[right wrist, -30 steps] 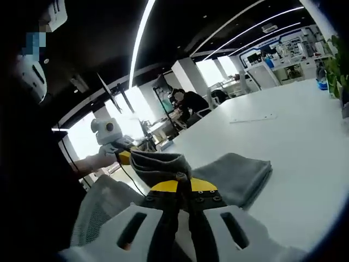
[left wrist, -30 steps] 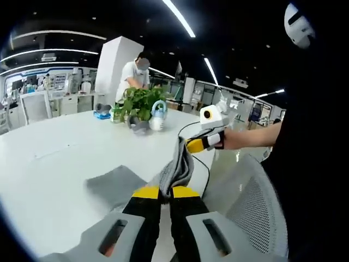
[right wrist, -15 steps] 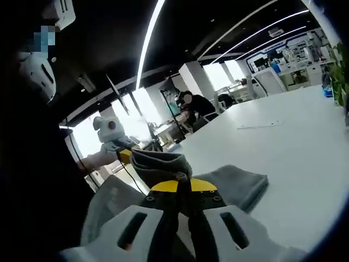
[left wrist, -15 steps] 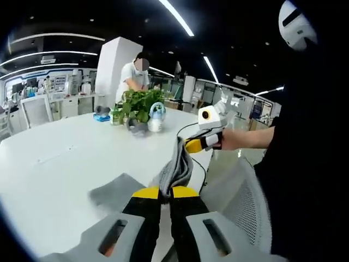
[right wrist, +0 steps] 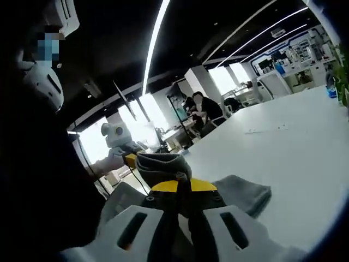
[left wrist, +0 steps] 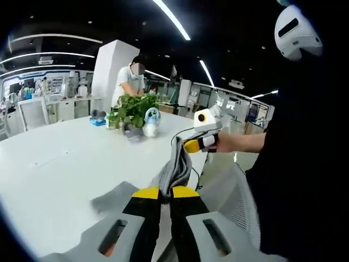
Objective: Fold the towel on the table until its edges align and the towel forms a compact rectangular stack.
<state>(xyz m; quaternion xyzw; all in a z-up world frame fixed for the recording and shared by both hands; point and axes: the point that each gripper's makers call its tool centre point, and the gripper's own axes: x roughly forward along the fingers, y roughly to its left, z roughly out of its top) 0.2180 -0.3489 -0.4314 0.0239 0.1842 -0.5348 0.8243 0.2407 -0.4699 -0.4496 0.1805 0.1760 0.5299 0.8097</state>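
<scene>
**Inspector:** Left gripper view first — edges and room?

**Assistant:** One white table [left wrist: 60,164], broad and bare toward its far side. One mesh chair back [left wrist: 229,196] stands just beside the near edge. At the far end sit one potted plant [left wrist: 131,109] and a small blue-and-white object [left wrist: 151,123] next to it.

**Inspector:** Tool pose?

**Assistant:** Two grippers, both lifted above the table edge. The left gripper [left wrist: 165,191] has its jaws closed together on one end of the grey towel [left wrist: 175,166]. The right gripper [left wrist: 196,145], held in a hand [left wrist: 226,142], pinches the other end; a band of towel stretches between them.

**Inspector:** Right gripper view?

**Assistant:** Same hold — the right gripper [right wrist: 180,185] is clamped on a bunched towel [right wrist: 161,166] corner, the left gripper [right wrist: 130,160] opposite. The towel's lower part lies on the table [right wrist: 294,180], near the edge.

**Inspector:** Count?

**Assistant:** One towel, partly raised. Two people in the background — one standing [left wrist: 128,79], one seated [right wrist: 204,109].
</scene>
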